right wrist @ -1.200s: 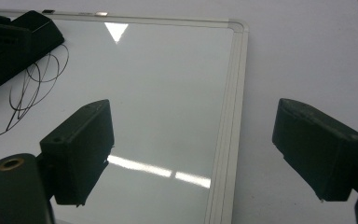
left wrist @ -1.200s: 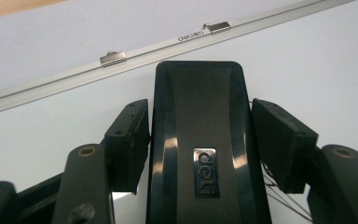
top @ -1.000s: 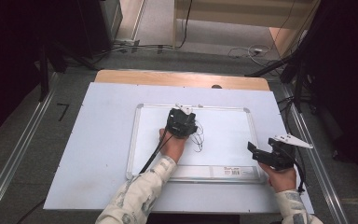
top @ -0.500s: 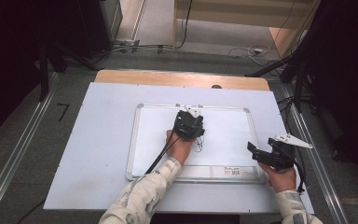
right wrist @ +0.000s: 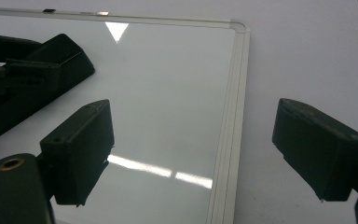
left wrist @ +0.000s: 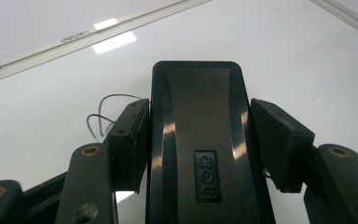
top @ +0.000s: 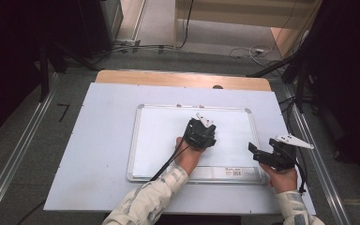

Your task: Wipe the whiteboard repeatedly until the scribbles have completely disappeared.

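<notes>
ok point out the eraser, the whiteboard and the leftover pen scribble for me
eraser (left wrist: 200, 140): left gripper view, on its black top face, above the embossed logo.
whiteboard (right wrist: 237, 93): right gripper view, on its silver frame at the right edge.
pen scribble (left wrist: 100, 114): left gripper view, on the thin dark loops beside the eraser.

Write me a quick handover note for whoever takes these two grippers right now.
Left gripper: shut on the black whiteboard eraser, which rests flat on the whiteboard, near its middle.
Right gripper: open and holding nothing, over the whiteboard's right frame edge.
Done: most of the board looks clean.
Left: thin pen marks beside the left finger remain to be wiped.
</notes>
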